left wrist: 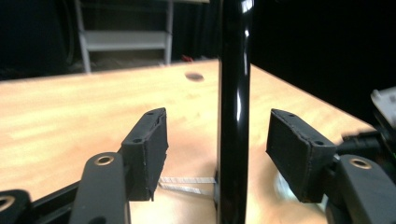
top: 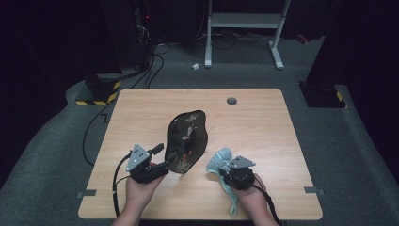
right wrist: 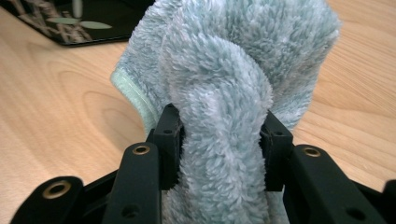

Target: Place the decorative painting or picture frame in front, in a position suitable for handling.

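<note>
My left gripper [left wrist: 218, 154]: jaws stand apart either side of the black lacquered tray [top: 187, 140], edge-on between the pads, neither pad pressing; tray sits mid-table [top: 141, 103], its near edge by that gripper. My right gripper [right wrist: 219, 144]: pads clamped on a bunched pale-green fluffy cloth [right wrist: 233, 70], just right of the tray. I judge the step as wiping the tray. Next move: re-seat the left jaws on the rim to steady it, then bring the cloth across.
</note>
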Demonstrator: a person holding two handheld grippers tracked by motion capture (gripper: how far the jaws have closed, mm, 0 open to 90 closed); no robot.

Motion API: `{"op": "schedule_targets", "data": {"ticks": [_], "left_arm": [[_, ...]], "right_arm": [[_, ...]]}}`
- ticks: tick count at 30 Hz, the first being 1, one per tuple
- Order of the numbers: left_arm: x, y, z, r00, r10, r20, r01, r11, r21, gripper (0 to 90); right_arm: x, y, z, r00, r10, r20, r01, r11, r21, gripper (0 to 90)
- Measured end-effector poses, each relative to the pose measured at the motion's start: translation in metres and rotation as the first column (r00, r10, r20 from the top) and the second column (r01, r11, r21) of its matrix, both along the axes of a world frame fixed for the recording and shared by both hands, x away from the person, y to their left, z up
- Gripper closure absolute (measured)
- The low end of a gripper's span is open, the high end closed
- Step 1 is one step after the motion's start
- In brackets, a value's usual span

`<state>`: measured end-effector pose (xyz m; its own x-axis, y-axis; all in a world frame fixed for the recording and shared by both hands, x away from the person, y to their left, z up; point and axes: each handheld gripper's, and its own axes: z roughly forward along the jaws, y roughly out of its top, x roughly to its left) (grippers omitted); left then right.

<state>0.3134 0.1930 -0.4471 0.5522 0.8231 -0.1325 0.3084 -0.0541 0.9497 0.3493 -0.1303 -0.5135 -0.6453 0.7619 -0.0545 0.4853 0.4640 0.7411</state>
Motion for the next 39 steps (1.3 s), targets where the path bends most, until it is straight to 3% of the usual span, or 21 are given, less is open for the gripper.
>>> {"op": "schedule_targets", "data": {"ticks": [6,11,19,33,36,39], "left_arm": [[-0.004,-0.004,-0.024,0.9996,-0.012,-0.024,0.013,0.9992,0.037,42.1],[-0.002,-0.005,-0.037,0.9987,-0.025,-0.044,0.027,0.9992,0.031,48.7],[0.002,-0.012,-0.044,0.9987,-0.050,-0.011,0.051,0.9971,0.057,63.3],[0.007,-0.015,-0.051,0.9976,-0.068,-0.009,0.069,0.9966,0.046,65.7],[0.008,-0.016,-0.051,0.9973,-0.074,-0.003,0.074,0.9963,0.044,67.4],[0.008,-0.017,-0.051,0.9971,-0.076,0.001,0.076,0.9963,0.040,68.0]], "right_arm": [[0.004,-0.006,-0.001,0.9996,-0.022,-0.019,0.023,0.9997,0.006,57.7],[0.005,-0.006,-0.002,0.9993,-0.019,-0.031,0.019,0.9998,0.009,54.7],[0.005,-0.003,-0.002,0.9994,-0.008,-0.033,0.008,1.0000,0.001,47.3],[0.001,-0.002,0.006,0.9989,0.003,-0.047,-0.002,0.9999,0.015,37.1],[0.001,-0.005,0.008,0.9986,0.006,-0.052,-0.005,0.9995,0.032,37.7],[0.002,-0.003,0.006,0.9982,0.015,-0.059,-0.014,0.9998,0.017,41.6]]}}
